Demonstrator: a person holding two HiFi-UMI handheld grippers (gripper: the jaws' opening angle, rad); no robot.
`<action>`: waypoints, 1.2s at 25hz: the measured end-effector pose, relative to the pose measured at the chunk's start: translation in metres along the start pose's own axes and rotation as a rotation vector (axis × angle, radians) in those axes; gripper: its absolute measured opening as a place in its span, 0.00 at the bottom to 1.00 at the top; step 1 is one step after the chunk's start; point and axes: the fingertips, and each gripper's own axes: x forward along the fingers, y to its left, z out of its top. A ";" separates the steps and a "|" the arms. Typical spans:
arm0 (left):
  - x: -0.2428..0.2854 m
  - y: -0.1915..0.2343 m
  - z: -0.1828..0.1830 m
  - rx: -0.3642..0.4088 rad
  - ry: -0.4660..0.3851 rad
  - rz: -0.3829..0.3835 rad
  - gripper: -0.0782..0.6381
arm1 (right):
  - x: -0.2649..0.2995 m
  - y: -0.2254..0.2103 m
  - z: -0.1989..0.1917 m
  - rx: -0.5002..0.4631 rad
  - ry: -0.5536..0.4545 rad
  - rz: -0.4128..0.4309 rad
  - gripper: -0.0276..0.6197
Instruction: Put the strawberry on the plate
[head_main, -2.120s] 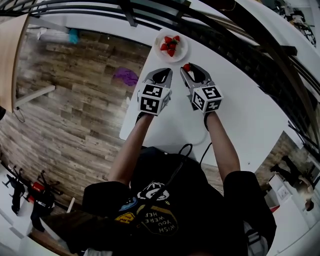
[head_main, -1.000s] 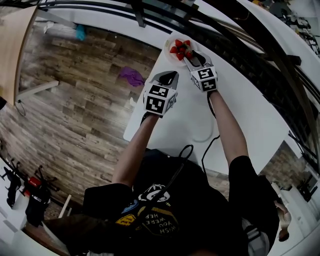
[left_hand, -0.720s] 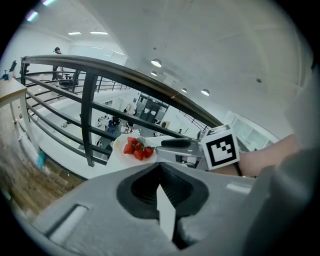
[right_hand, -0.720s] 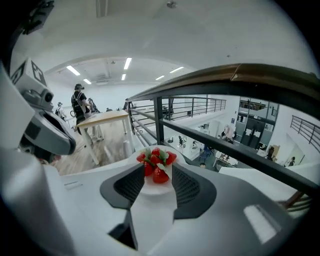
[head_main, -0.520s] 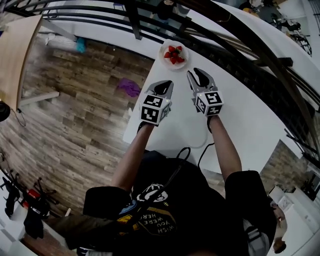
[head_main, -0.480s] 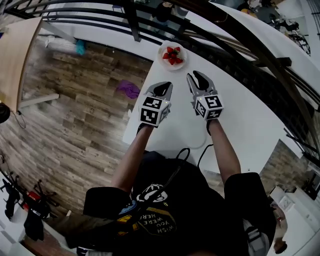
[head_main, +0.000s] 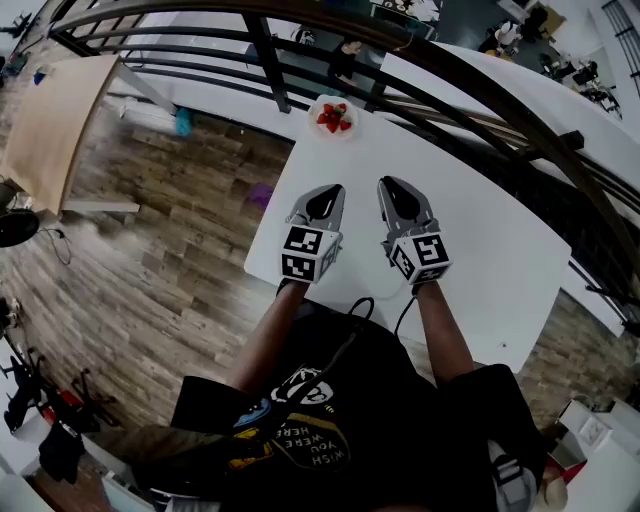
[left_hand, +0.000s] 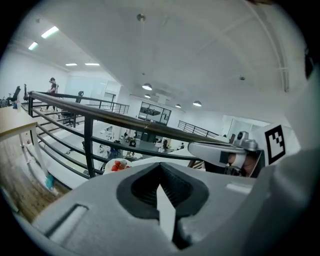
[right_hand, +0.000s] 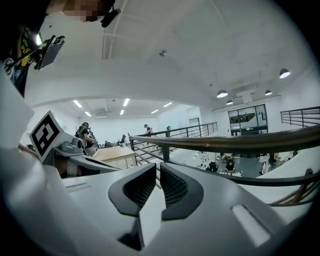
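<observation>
my left gripper (head_main: 325, 192) is clenched and empty, its grey jaws meeting at the tips. my right gripper (head_main: 393, 187) is closing, with only a thin slit left and nothing between its jaws. both are side by side over the white rectangular table (head_main: 470, 230). the red strawberries (head_main: 333, 118) lie on the small round white plate (head_main: 351, 107) at the table's far corner, well apart from both grippers.

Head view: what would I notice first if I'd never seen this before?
Probably the red strawberries on a white plate at the far edge of the table, by the railing. Next, the left gripper and right gripper side by side, closer in, each with a black-and-white cube. The right one's jaws are closing on nothing.
</observation>
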 end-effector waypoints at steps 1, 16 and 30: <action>-0.010 -0.010 0.002 0.009 -0.016 0.010 0.12 | -0.014 0.002 0.006 0.000 -0.015 0.000 0.08; -0.106 -0.130 -0.003 0.076 -0.164 0.065 0.12 | -0.165 0.052 0.026 0.025 -0.102 0.076 0.05; -0.131 -0.161 -0.008 0.106 -0.202 0.052 0.12 | -0.207 0.074 0.019 0.054 -0.136 0.103 0.05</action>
